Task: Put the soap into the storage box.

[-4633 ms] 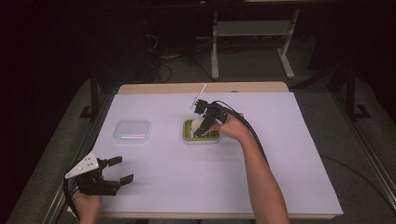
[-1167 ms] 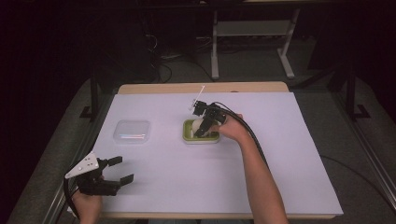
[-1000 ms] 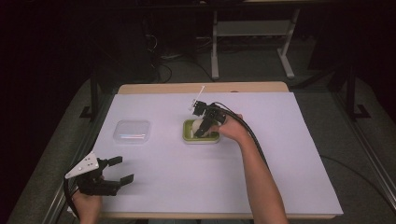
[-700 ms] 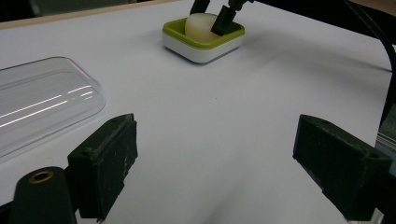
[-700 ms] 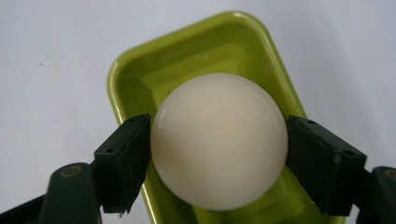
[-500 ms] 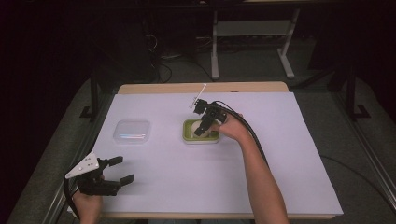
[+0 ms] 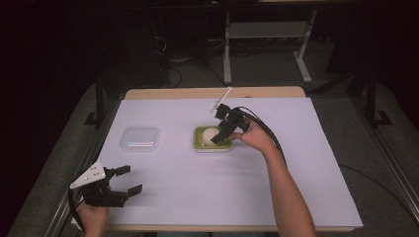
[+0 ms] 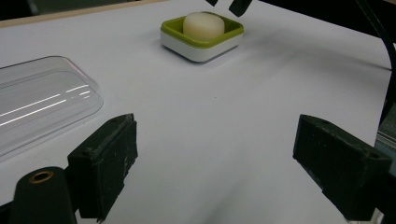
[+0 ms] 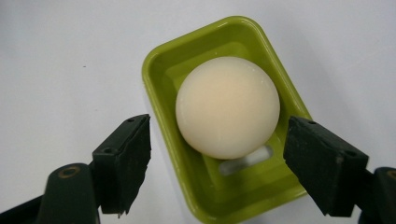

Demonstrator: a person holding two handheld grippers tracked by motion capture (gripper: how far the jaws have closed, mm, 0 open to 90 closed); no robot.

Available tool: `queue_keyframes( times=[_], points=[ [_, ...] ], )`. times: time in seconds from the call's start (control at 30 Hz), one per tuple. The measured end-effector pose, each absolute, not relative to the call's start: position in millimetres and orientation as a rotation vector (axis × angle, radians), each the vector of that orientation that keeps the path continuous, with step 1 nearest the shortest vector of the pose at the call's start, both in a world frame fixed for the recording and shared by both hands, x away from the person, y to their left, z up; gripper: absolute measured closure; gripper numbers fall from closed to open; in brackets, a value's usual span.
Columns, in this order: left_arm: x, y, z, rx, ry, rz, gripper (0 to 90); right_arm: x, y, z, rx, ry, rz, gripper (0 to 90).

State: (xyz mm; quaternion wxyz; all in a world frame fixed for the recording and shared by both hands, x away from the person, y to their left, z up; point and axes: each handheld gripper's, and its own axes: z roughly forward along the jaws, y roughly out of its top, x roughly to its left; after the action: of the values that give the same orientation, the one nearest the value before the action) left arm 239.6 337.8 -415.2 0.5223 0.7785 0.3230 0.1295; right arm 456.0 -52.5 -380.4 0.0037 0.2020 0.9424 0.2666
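Round white soap (image 9: 228,107) lies in the green dish (image 9: 161,88) mid-bench, toward the far edge; dish's long axis runs left-right. Right gripper (image 9: 219,161) hovers above, fingers wide, gripping nothing. Left gripper (image 7: 126,180), near-left corner, open, empty

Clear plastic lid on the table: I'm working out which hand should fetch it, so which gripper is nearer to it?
Left. The left gripper sits just in front of the clear lid; the right gripper hangs over the green soap dish, farther away.
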Motion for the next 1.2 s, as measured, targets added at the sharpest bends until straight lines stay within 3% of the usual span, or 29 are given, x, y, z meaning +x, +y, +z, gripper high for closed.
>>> queue_keyframes(
  times=[1.2],
  points=[
    [239.7, 334.5, -415.4, 1.882, 0.763, 0.307, 13.1, 408.6, -119.0, -378.8, 0.73, 2.885, 0.956, 21.9]
  ],
)
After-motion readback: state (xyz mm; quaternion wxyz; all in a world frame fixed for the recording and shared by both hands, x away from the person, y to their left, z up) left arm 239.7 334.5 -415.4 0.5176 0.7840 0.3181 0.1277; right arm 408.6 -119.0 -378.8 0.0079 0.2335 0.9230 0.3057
